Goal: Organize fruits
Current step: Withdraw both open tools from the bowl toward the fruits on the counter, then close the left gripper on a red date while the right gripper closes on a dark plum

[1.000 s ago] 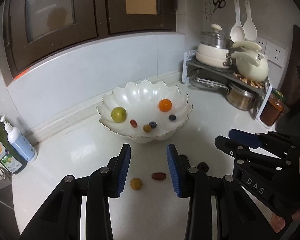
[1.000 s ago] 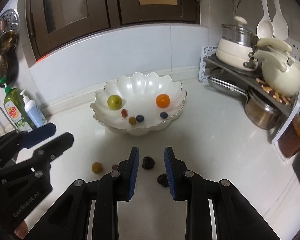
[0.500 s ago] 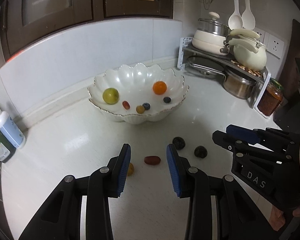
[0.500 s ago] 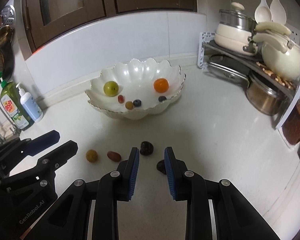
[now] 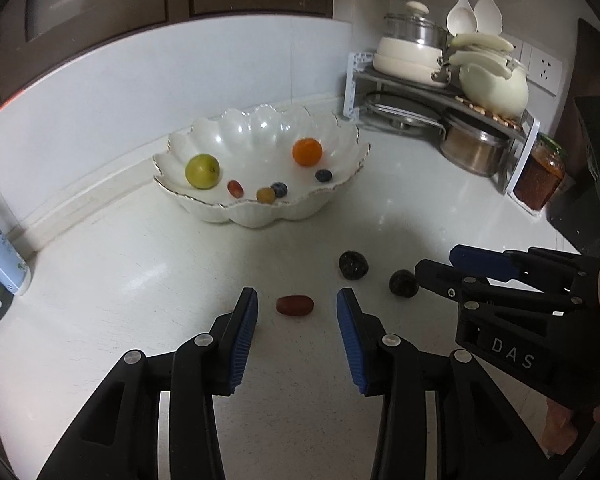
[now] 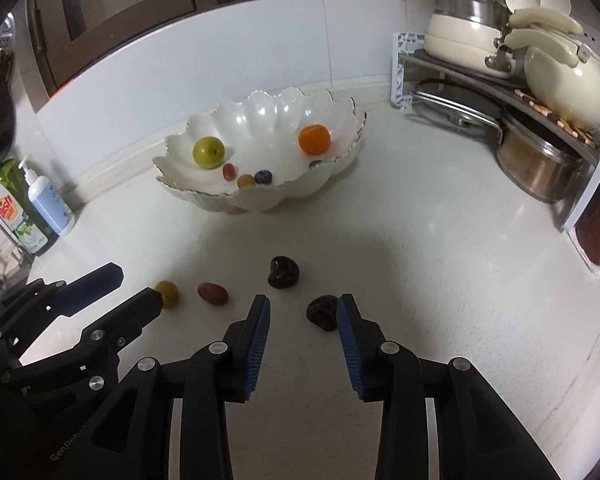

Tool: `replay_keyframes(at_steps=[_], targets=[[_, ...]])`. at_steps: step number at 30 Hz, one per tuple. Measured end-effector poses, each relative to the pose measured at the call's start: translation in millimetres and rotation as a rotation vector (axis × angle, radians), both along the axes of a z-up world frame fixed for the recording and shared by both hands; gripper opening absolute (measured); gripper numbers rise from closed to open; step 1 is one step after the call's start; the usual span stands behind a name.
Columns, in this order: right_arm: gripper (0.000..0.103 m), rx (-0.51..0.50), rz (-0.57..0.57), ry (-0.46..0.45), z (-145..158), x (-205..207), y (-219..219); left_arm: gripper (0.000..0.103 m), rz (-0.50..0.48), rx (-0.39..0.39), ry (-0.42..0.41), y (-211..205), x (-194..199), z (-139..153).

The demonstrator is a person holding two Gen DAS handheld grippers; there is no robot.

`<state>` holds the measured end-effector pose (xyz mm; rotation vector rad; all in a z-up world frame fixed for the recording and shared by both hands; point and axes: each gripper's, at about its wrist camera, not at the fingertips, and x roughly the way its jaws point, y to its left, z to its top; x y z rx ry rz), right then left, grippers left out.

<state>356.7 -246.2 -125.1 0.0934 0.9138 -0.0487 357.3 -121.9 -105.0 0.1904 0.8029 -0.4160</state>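
A white scalloped bowl (image 5: 342,128) (image 6: 342,118) holds a green fruit (image 5: 202,171), an orange (image 5: 307,152) and several small berries. On the counter lie a red grape (image 5: 294,305) (image 6: 211,293), a yellow grape (image 6: 167,292) and two dark wrinkled fruits (image 5: 353,265) (image 5: 403,283). My left gripper (image 5: 297,306) is open, with the red grape between its fingertips. My right gripper (image 6: 303,309) is open, with one dark fruit (image 6: 322,313) by its right finger and the other (image 6: 283,272) just ahead.
A corner rack (image 6: 500,92) with pots, a kettle and a steel pot stands at the right. A jar (image 5: 540,174) sits beside it. Soap bottles (image 6: 35,200) stand at the left, near the sink edge. The wall runs behind the bowl.
Both grippers have drawn back from the bowl and dropped toward the counter. The red grape now sits between my left fingers, and a dark fruit is by my right finger.
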Motion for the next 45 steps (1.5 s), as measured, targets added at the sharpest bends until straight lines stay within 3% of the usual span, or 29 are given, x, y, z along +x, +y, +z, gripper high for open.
replay_keyframes(at_steps=[24,45], targets=[[0.036,0.023,0.0,0.08,-37,25,-12,0.041,-0.009,0.039,0.082,-18,30,-45],[0.036,0.021,0.006,0.129,-55,36,-16,0.041,0.056,0.079,0.11,-25,49,-67]])
